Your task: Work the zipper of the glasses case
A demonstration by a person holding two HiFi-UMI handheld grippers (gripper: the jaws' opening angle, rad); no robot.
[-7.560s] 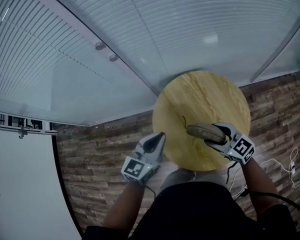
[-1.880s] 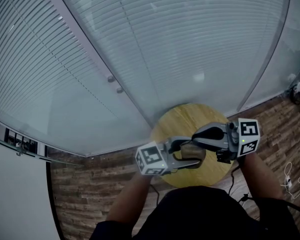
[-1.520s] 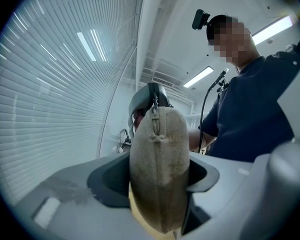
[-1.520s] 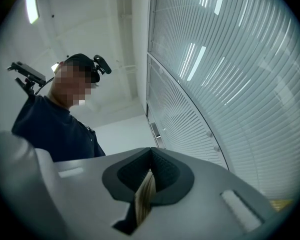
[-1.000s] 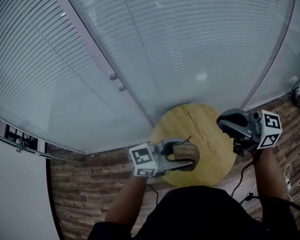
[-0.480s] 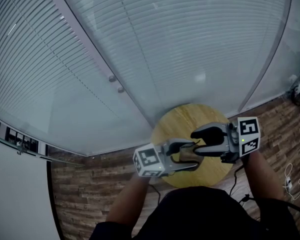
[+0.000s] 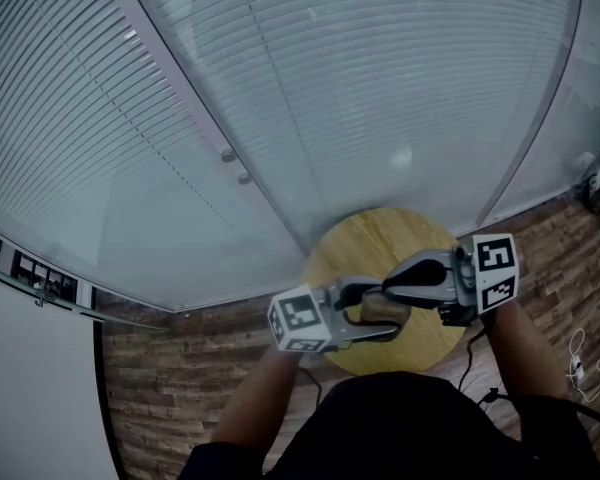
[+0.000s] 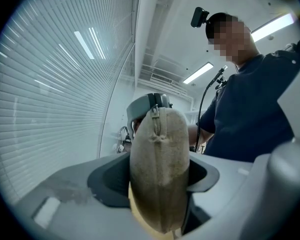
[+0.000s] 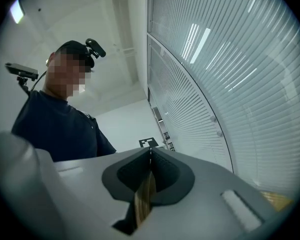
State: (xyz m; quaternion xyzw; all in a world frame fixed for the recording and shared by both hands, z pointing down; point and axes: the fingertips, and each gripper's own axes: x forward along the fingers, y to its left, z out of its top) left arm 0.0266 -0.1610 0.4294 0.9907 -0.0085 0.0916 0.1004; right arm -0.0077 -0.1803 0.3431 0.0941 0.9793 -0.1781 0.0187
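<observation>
A tan fabric glasses case (image 7: 382, 309) is held above the round wooden table (image 7: 420, 240), with my left gripper (image 7: 378, 312) shut on it across its body. In the left gripper view the case (image 8: 157, 169) stands on end between the dark pads, its zipper slider (image 8: 154, 115) at the top. My right gripper (image 7: 389, 288) comes in from the right with its tips at that end. Its jaws (image 9: 150, 155) are closed together, with a thin dark line of the zipper pull between the tips.
White slatted blinds (image 7: 360, 88) fill the wall behind the table. Brown wood-plank floor (image 7: 210, 368) surrounds the table. A person in a dark shirt (image 8: 250, 109) holds both grippers. Cables lie on the floor at the right (image 7: 585, 353).
A second ago the right gripper was off to the right, away from the case. It came in with jaws open and has now closed at the case's zipper end. The left grip is unchanged.
</observation>
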